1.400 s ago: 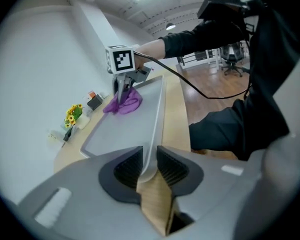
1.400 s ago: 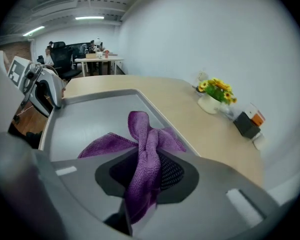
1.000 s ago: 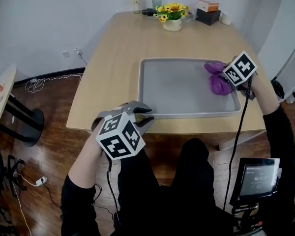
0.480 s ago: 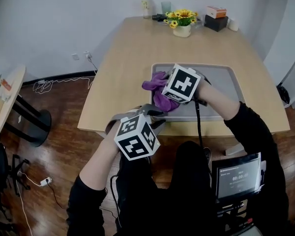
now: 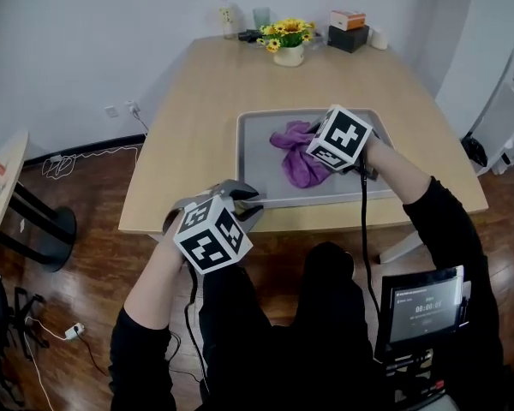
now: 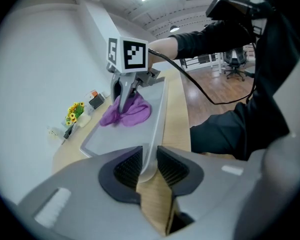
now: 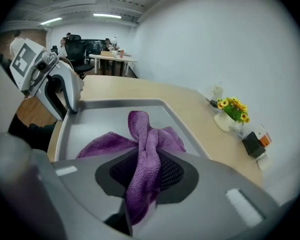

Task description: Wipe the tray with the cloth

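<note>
A grey tray (image 5: 259, 165) lies on the wooden table (image 5: 193, 118), near its front edge. My left gripper (image 5: 245, 200) is shut on the rim at the tray's near left corner; in the left gripper view the rim (image 6: 151, 154) sits pinched between the pads. A purple cloth (image 5: 293, 154) lies bunched on the middle of the tray floor. My right gripper (image 5: 315, 156) is shut on it from the right. In the right gripper view the cloth (image 7: 149, 136) runs up between the pads and spreads onto the tray (image 7: 97, 121), with the left gripper (image 7: 65, 91) at the far corner.
At the table's far edge stand a vase of sunflowers (image 5: 289, 43), a bottle (image 5: 229, 11), a glass (image 5: 261, 17) and small boxes (image 5: 349, 28). A screen on a stand (image 5: 424, 302) is at my lower right. A small side table (image 5: 0, 178) stands at the left.
My right gripper swept the cloth from the tray's right end to its left end, then back to the middle. The left gripper kept its hold on the tray corner.
</note>
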